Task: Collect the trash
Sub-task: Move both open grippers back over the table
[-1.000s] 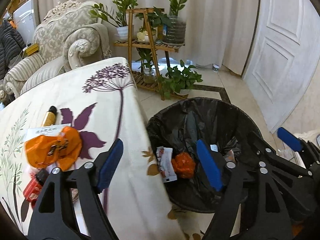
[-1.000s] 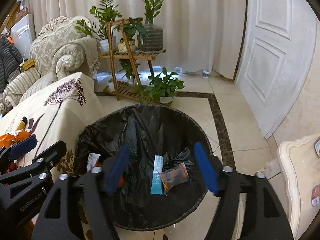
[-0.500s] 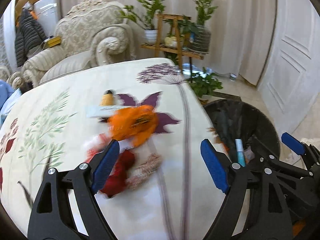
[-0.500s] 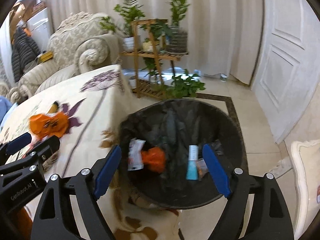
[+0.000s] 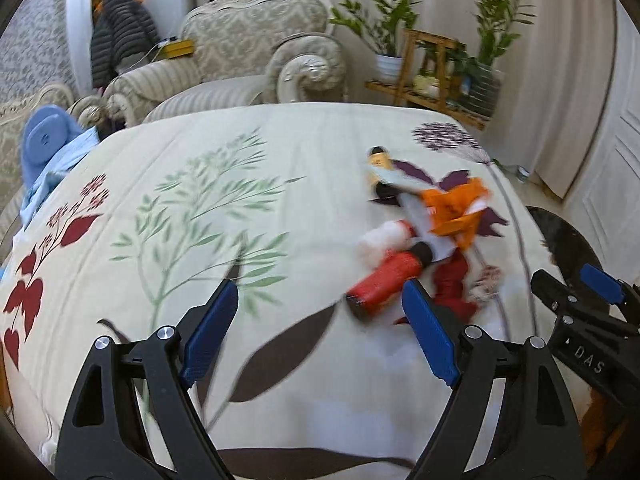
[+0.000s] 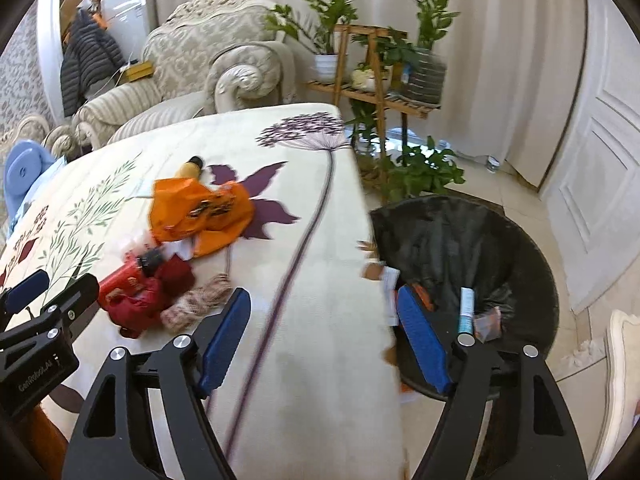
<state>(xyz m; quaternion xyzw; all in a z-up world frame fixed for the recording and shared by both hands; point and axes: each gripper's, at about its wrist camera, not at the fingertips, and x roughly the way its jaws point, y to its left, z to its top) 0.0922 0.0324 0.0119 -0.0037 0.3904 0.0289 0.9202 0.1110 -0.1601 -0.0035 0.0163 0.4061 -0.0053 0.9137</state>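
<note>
A pile of trash lies on the flowered tablecloth (image 5: 168, 264): an orange bag (image 5: 456, 206) (image 6: 200, 210), a red bottle (image 5: 382, 280) (image 6: 120, 280), red wrapping (image 6: 160, 296), a yellow tube (image 5: 380, 160) (image 6: 190, 168) and a crumpled patterned scrap (image 6: 198, 304). My left gripper (image 5: 320, 332) is open and empty over the cloth, just left of the pile. My right gripper (image 6: 324, 336) is open and empty over the table's right edge. A black-lined trash bin (image 6: 472, 248) on the floor holds several wrappers and a blue tube (image 6: 466, 312).
An ornate armchair (image 6: 224, 68) stands behind the table. A wooden plant stand (image 6: 384, 76) with potted plants is at the back right. A white door (image 6: 600, 160) is at the right. A blue object (image 5: 44, 140) lies past the table's left edge.
Both grippers have swung left, away from above the bin and over the table. The trash pile is now near the left gripper's right finger. Both stay open and empty.
</note>
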